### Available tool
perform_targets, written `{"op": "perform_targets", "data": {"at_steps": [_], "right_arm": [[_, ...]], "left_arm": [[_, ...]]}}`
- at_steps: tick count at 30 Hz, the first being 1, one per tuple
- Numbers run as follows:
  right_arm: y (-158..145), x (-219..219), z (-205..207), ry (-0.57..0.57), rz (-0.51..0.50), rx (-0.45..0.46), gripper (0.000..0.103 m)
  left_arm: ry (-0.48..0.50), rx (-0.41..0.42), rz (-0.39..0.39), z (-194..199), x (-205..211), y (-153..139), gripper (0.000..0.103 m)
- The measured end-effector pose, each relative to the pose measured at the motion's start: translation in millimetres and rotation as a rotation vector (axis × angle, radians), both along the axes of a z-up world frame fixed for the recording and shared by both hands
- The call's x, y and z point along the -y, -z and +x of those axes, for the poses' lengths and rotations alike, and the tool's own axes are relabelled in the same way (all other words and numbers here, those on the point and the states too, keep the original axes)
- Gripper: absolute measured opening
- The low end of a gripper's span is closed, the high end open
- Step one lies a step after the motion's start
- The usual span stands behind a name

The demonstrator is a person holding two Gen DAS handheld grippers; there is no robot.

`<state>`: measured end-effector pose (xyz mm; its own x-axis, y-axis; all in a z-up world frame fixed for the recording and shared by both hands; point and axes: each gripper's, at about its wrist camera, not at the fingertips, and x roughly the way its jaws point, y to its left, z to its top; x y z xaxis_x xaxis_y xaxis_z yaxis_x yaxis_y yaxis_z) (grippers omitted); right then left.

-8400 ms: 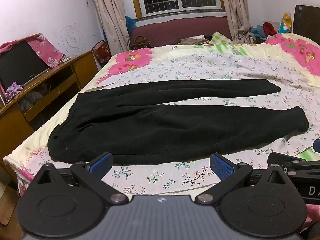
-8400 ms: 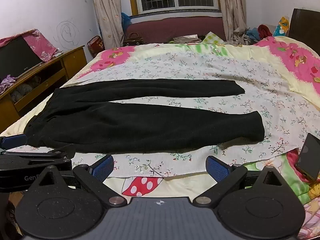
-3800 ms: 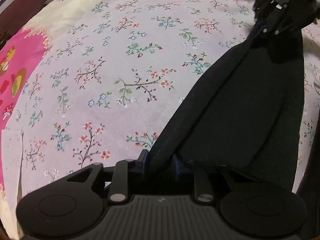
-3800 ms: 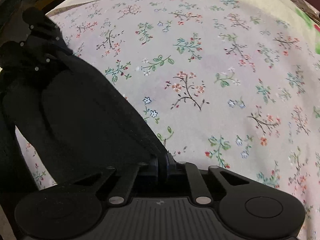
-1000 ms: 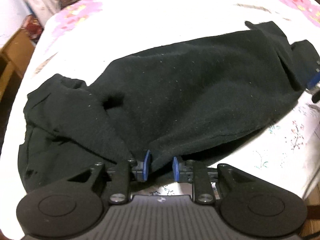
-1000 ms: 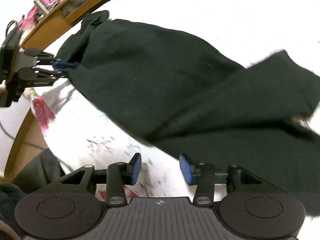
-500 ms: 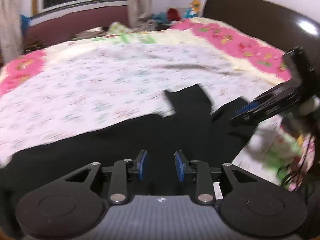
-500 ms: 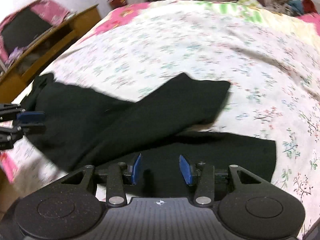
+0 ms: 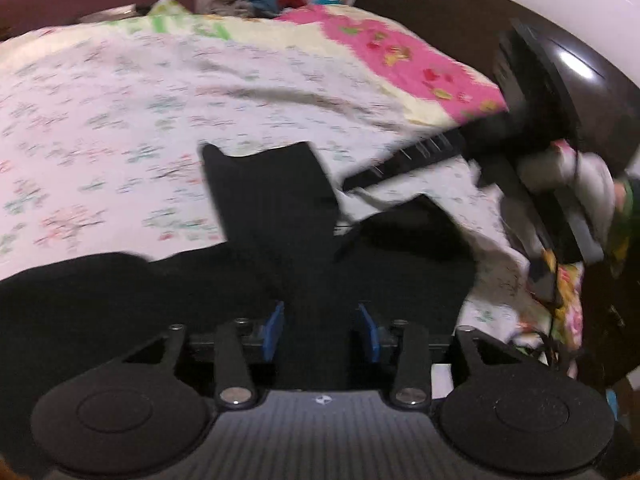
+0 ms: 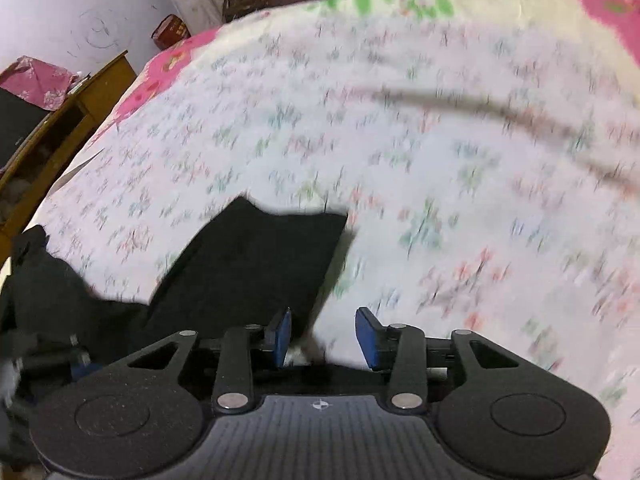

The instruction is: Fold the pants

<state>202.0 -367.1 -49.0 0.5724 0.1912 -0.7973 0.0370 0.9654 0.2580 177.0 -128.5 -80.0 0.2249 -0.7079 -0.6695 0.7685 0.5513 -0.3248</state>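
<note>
The black fleece pants [image 9: 272, 216] lie on the floral-printed bed sheet [image 9: 100, 120], one leg crossed over the other with both cuffs pointing up the bed — a lengthwise fold that looks roughly laid but uneven. The left tool [image 9: 322, 332] hangs over the dark cloth, its blue pads spreading and pressing on nothing, probably letting go to re-grip. The right tool [image 10: 322, 334] sits at the leg's edge, jaws narrowing yet still apart, nothing clamped. A wooden side cabinet [image 10: 60, 128] stands beside the bed.
</note>
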Motion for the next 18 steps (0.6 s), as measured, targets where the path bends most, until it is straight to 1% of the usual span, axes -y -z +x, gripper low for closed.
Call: {"op": "perform_targets", "data": {"at_steps": [3, 5, 6, 7, 10, 12, 13, 15, 17, 18], "right_arm": [[-18, -11, 9, -0.016, 0.011, 0.041, 0.027], [-24, -21, 19, -0.029, 0.034, 0.026, 0.029], [-25, -29, 23, -0.033, 0.039, 0.02, 0.034], [-25, -38, 25, -0.037, 0.044, 0.016, 0.036], [-23, -60, 31, -0.067, 0.058, 0.01, 0.038], [-15, -72, 41, -0.058, 0.027, -0.009, 0.038], [-11, -75, 45, -0.051, 0.035, -0.022, 0.037], [-3, -75, 54, -0.027, 0.087, -0.051, 0.036], [2, -79, 60, -0.012, 0.068, -0.073, 0.02], [5, -79, 63, -0.006, 0.048, -0.081, 0.0]], "left_arm": [[0.02, -0.018, -0.03, -10, 7, 1, 0.053], [0.035, 0.03, -0.009, -19, 11, 2, 0.053], [0.043, 0.057, 0.001, -23, 12, 3, 0.054], [0.045, 0.068, 0.004, -26, 12, 4, 0.054], [0.04, 0.071, -0.007, -27, 12, 6, 0.054], [0.038, 0.069, -0.014, -27, 11, 5, 0.054], [0.037, 0.068, -0.017, -27, 11, 6, 0.054], [0.038, 0.076, -0.016, -28, 11, 4, 0.054], [0.046, 0.095, -0.011, -32, 12, 3, 0.054], [0.049, 0.105, -0.007, -35, 10, 2, 0.054]]}}
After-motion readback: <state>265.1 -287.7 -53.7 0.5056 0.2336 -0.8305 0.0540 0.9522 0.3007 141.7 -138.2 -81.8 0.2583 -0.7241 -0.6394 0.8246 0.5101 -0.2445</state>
